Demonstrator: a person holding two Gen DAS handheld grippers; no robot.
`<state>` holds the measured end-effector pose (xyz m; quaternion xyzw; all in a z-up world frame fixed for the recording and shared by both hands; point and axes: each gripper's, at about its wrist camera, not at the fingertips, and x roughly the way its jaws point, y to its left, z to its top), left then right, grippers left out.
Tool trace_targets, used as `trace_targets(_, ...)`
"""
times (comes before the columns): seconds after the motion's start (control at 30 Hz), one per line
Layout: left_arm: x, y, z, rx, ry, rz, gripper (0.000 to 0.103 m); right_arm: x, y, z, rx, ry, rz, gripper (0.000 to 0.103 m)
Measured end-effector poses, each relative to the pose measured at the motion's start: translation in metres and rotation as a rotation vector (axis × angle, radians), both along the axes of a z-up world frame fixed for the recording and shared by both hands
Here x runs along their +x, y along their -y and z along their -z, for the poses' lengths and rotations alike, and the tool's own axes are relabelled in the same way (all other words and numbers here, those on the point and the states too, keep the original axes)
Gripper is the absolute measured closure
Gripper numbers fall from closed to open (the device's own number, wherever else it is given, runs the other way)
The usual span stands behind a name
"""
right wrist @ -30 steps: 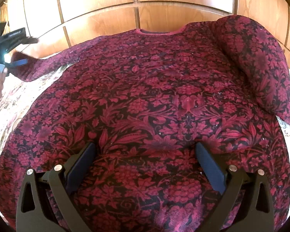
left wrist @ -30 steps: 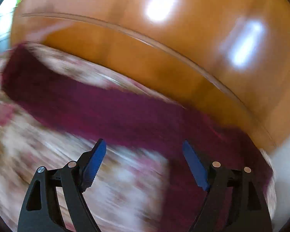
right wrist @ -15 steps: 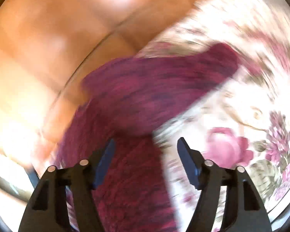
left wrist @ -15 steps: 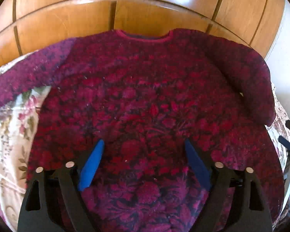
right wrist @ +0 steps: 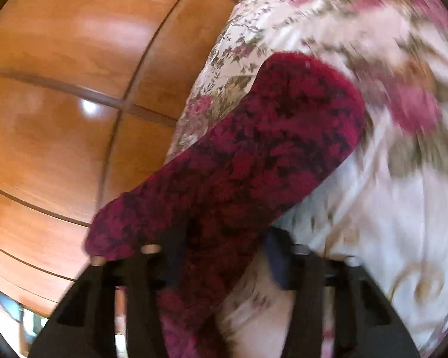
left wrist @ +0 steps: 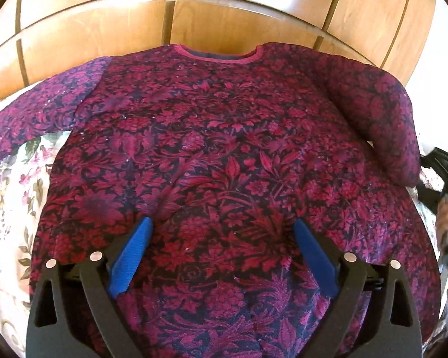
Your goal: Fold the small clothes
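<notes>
A dark red floral knit sweater point(left wrist: 224, 137) lies flat on a flowered bedspread point(left wrist: 12, 208), its neckline point(left wrist: 218, 55) toward a wooden headboard. One sleeve point(left wrist: 30, 119) stretches out left; the other sleeve point(left wrist: 388, 125) hangs down the right side. My left gripper point(left wrist: 222, 223) hovers over the sweater's lower body, its jaws opening with nothing gripped. My right gripper point(right wrist: 227, 238) is at the right sleeve point(right wrist: 254, 155), and its jaws are closing with the sleeve between them. The picture there is blurred, and a strip of bedspread still shows beside the right pad.
The wooden headboard point(left wrist: 194, 21) runs along the far side of the bed and fills the left of the right wrist view point(right wrist: 59, 104). The right gripper and a hand point(left wrist: 446, 211) show at the right edge of the left wrist view.
The left view went from a blurred sweep to a steady look over the sweater, its jaws slightly wider. The right gripper swung off the sweater's body to the right sleeve, rolled, and narrowed its jaws.
</notes>
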<state>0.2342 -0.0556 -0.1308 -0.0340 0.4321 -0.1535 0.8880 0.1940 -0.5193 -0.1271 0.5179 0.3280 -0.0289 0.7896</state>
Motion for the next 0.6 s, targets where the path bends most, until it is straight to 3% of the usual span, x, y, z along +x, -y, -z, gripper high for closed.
trace_targets(0.1, -0.003, 0.001, -0.001, 0.001, 0.001, -0.001, 0.008, 0.014, 0.016, -0.021, -0.121, 0.000, 0.006, 0.085)
trace_targets(0.33, 0.003, 0.010, -0.001, 0.016, 0.002, -0.003, 0.006, 0.056, 0.060, -0.073, -0.414, -0.009, 0.076, 0.087)
trace_targets(0.5, 0.004, 0.011, 0.000, 0.022, 0.001, -0.003, 0.006, 0.083, 0.081, -0.083, -0.631, -0.080, 0.126, 0.087)
trace_targets(0.6, 0.004, 0.011, 0.000, 0.027, 0.001, -0.003, 0.005, 0.108, 0.082, -0.066, -0.791, -0.185, 0.126, 0.087)
